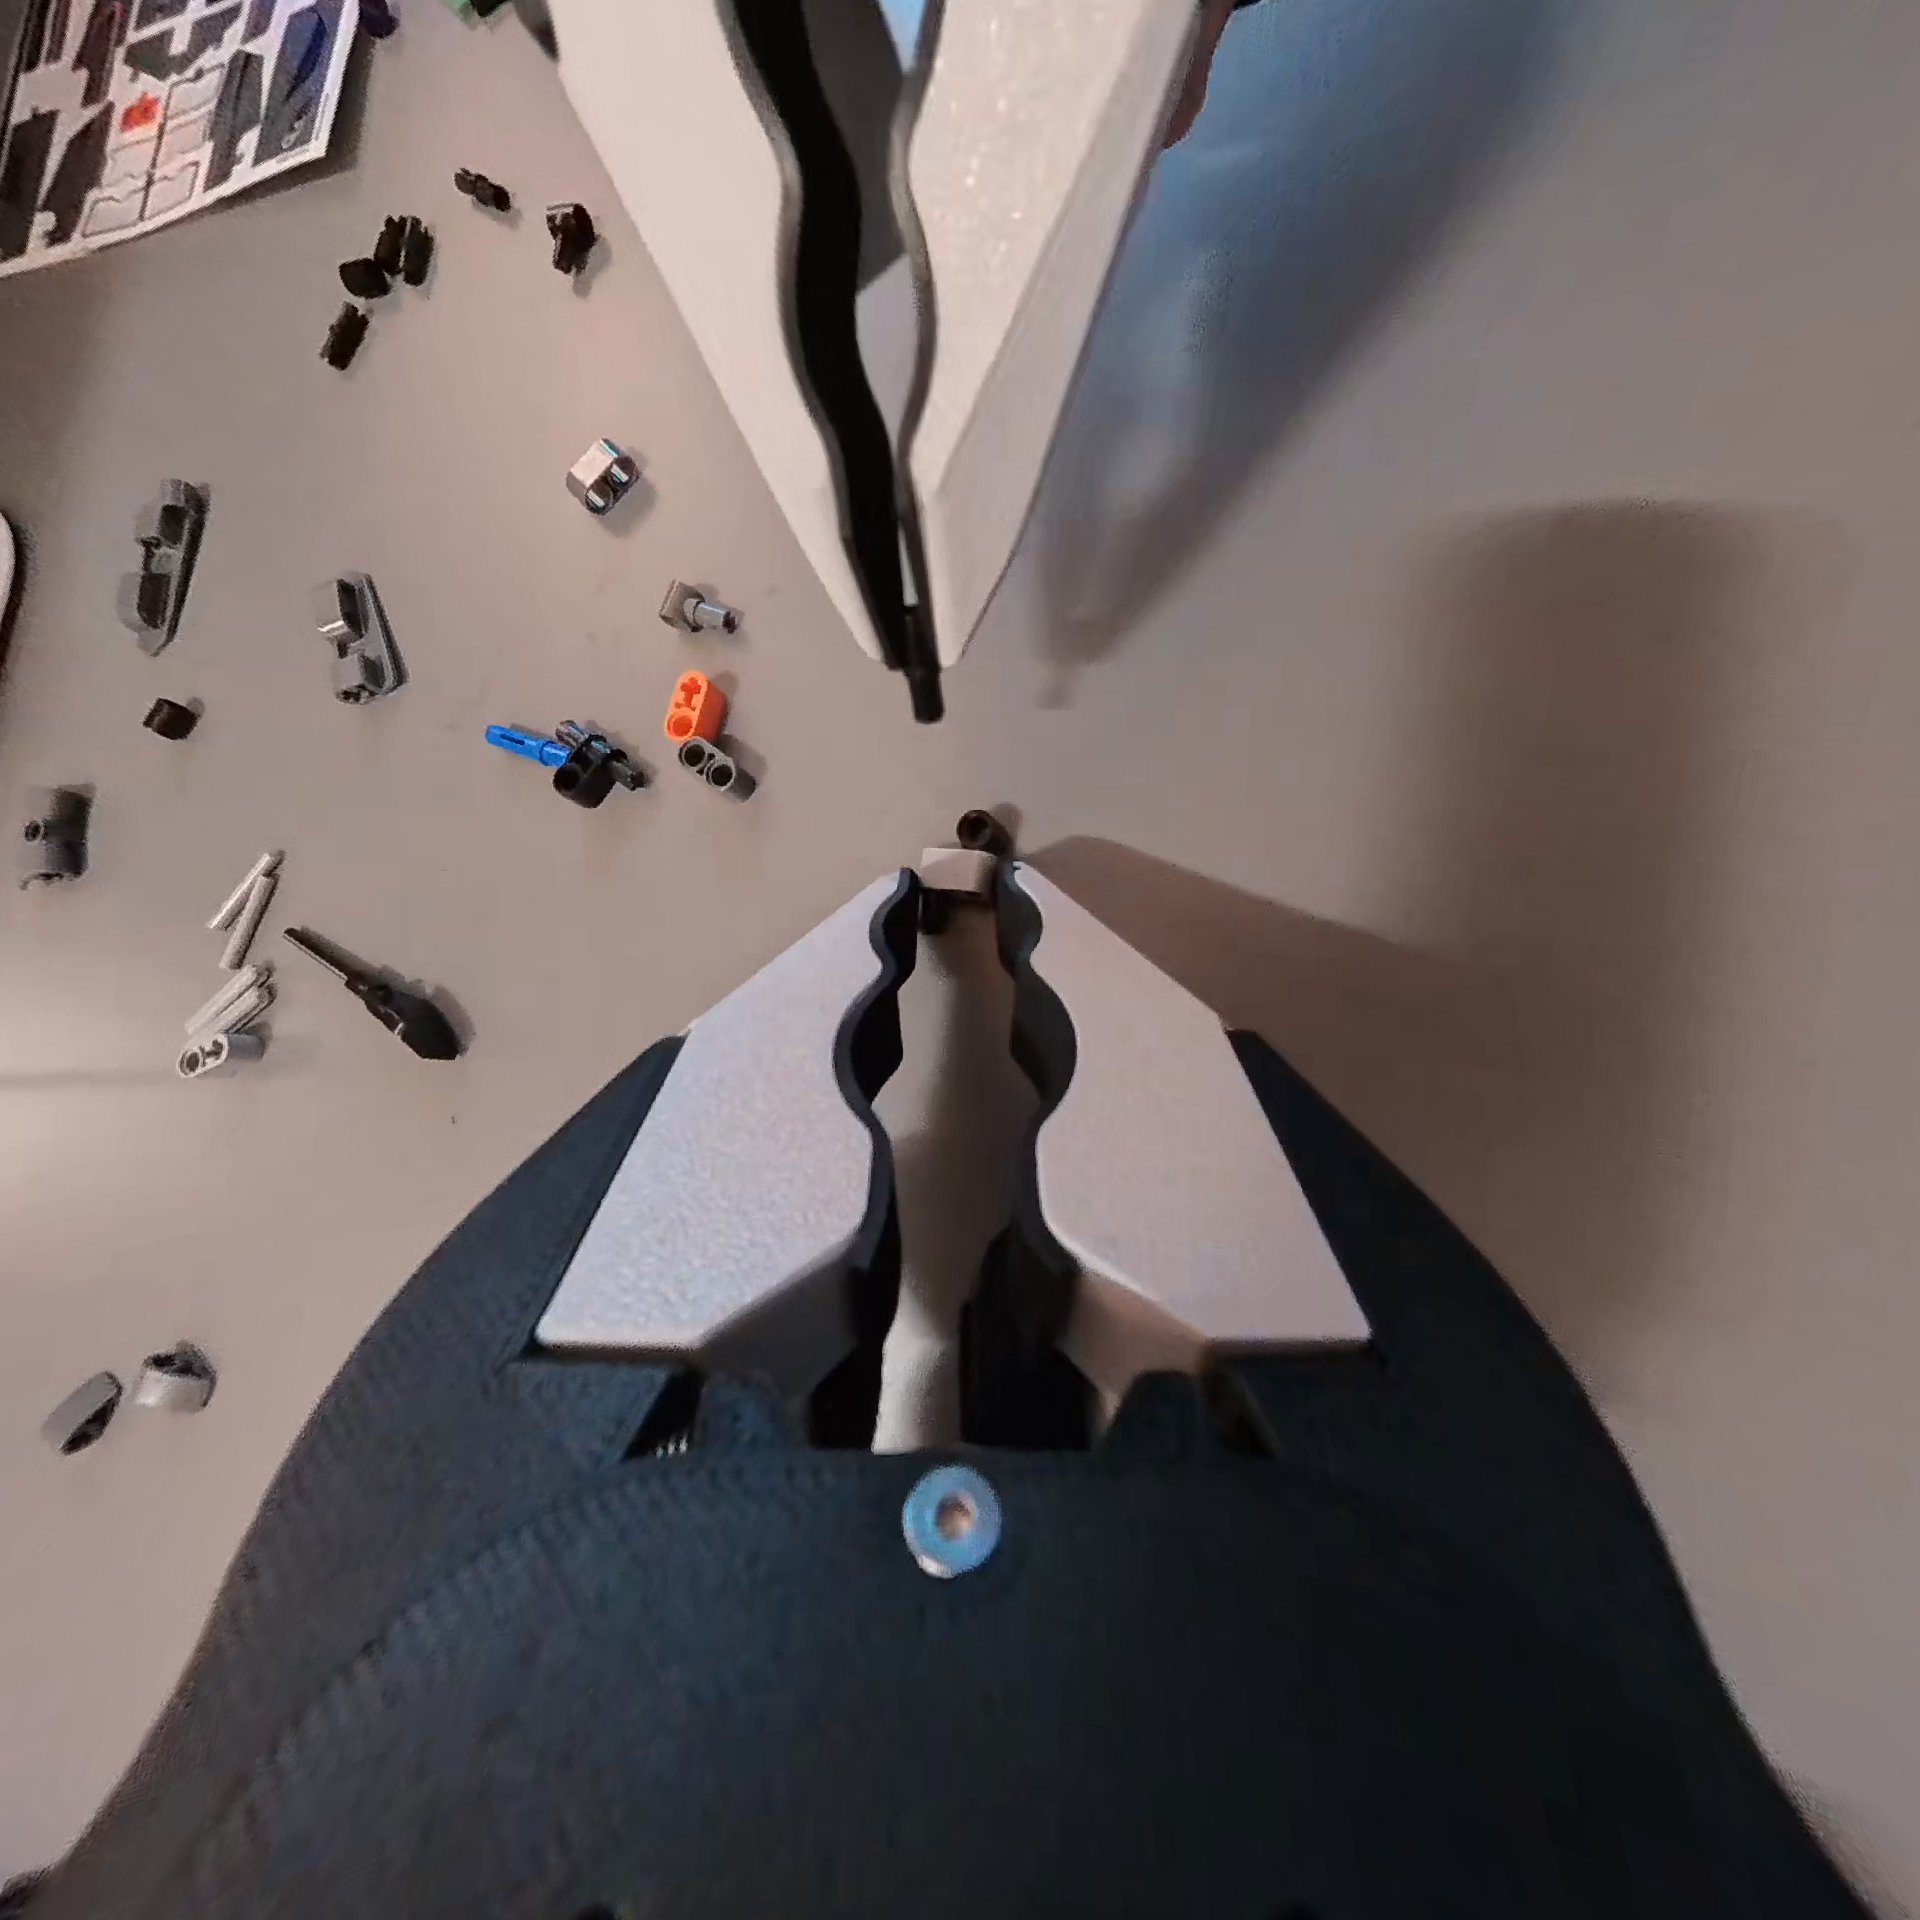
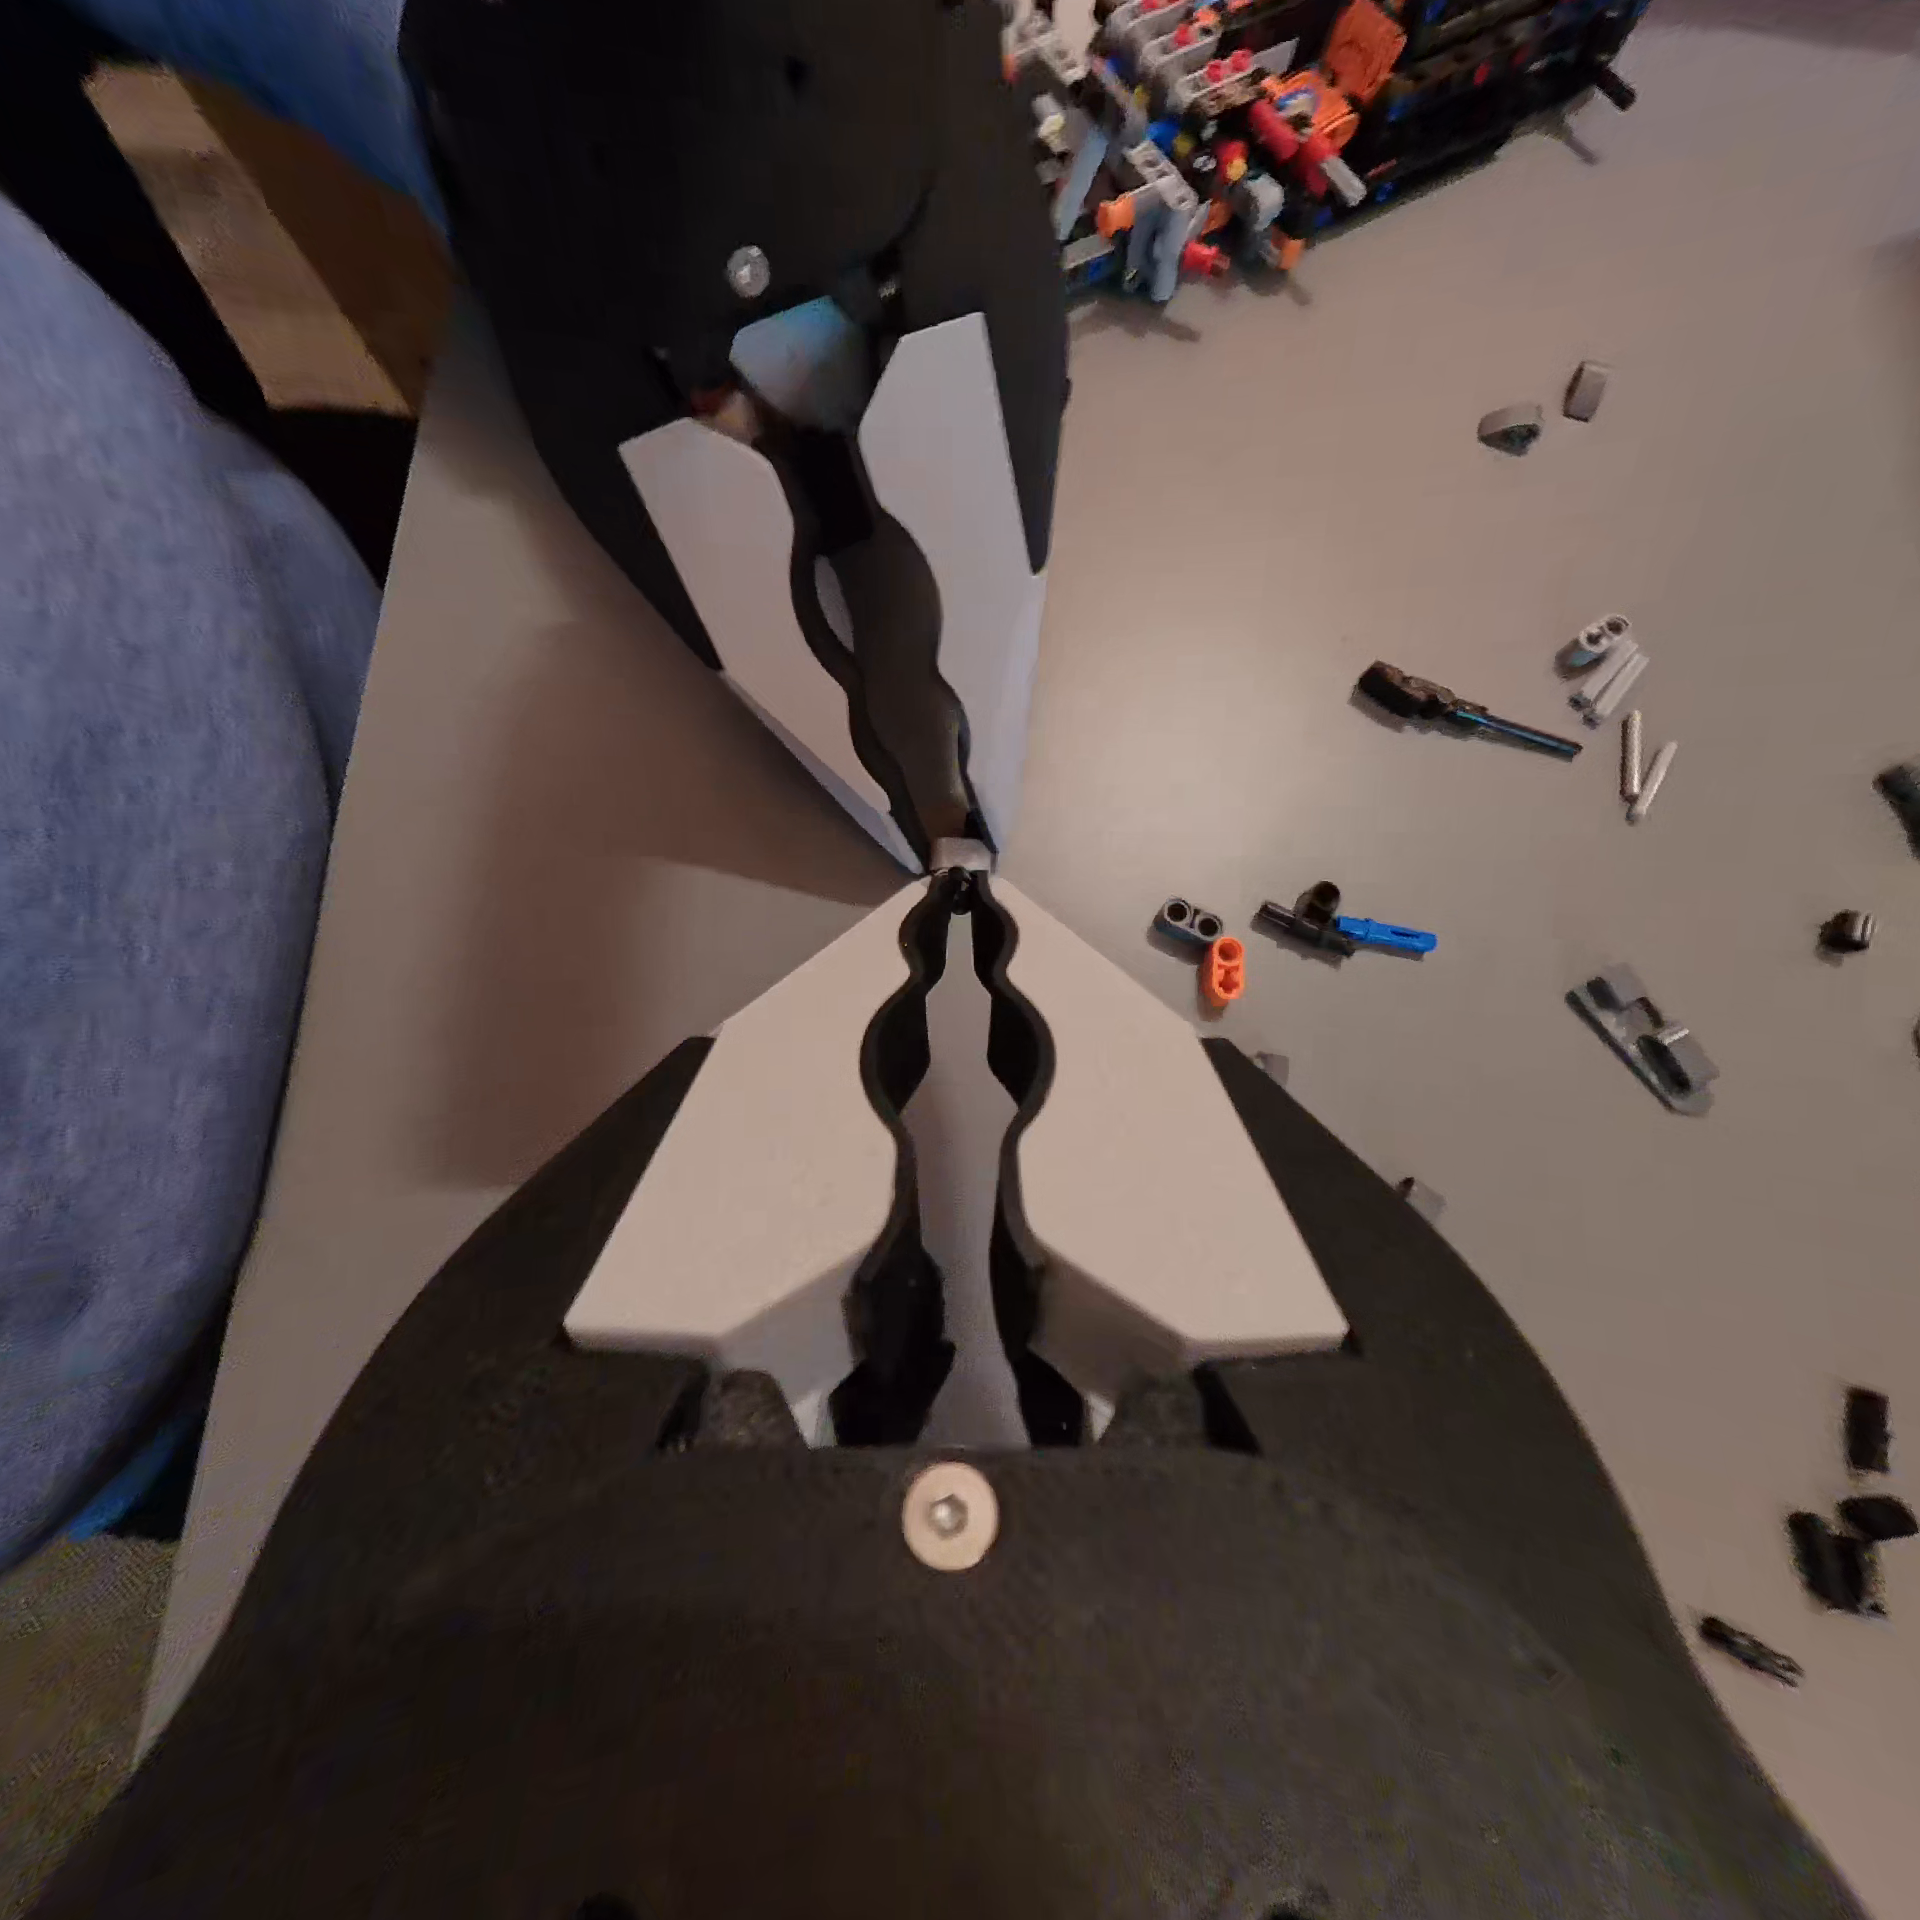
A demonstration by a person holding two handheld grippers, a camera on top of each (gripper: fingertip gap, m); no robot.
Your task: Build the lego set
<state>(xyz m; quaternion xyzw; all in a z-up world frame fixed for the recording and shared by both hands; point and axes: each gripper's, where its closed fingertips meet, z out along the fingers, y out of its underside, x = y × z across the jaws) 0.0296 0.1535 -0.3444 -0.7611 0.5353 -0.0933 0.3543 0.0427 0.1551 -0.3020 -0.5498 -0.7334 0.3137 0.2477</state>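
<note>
In the left wrist view my left gripper (image 1: 956, 883) is shut on a small light grey connector (image 1: 954, 871), and a short black pin (image 1: 977, 828) sticks out of the connector's far side. My right gripper (image 1: 920, 665) comes in from the top, shut on a thin black pin (image 1: 925, 698), with a small gap to the grey connector. In the right wrist view my right gripper (image 2: 956, 896) holds its black pin (image 2: 954, 902) tip to tip with the left gripper (image 2: 961, 831) and its grey connector (image 2: 961, 854); there they look nearly touching.
Loose pieces lie on the grey table (image 1: 1455, 727): an orange connector (image 1: 694, 704), a blue pin (image 1: 520, 740), grey axles (image 1: 244, 904) and several black pins (image 1: 395, 255). A sticker sheet (image 1: 156, 114) lies at top left. A partly built model (image 2: 1299, 125) stands beyond. The table edge (image 2: 384, 727) and a person's blue clothing (image 2: 156, 831) are at left. My right fingertips sit around 5 cm from my left ones. The partly built model (image 2: 1299, 125) is about equally far from each gripper, around 25 cm.
</note>
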